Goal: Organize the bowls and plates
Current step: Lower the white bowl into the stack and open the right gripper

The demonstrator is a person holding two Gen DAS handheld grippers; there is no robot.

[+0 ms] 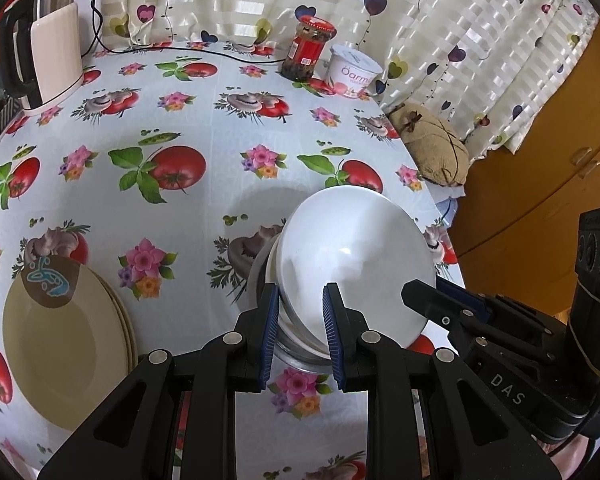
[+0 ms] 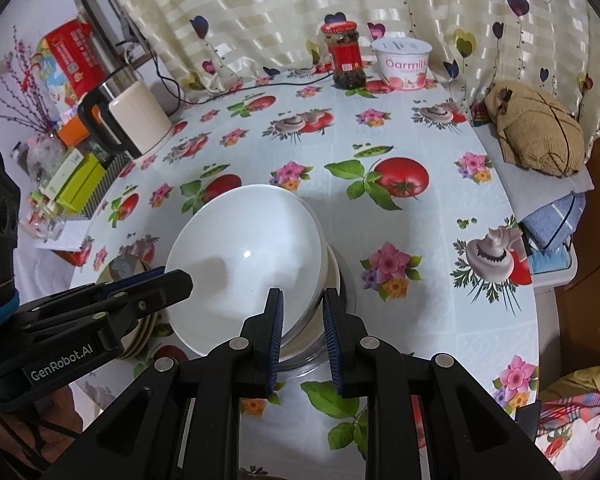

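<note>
White bowl (image 1: 356, 264) tilted on the bowl stack (image 2: 332, 300), rim pinched by my left tongs (image 1: 300, 328) and right tongs (image 2: 302, 332).

Black hand-held gripper (image 1: 302, 320), blue pads (image 1: 269, 332), silver screws

I log: steel bowl (image 1: 295, 354) largely hidden under the white bowl (image 1: 356, 256); plates (image 2: 139, 330) mostly behind my left gripper (image 2: 179, 276); kettle (image 1: 43, 52) top cropped.
</note>
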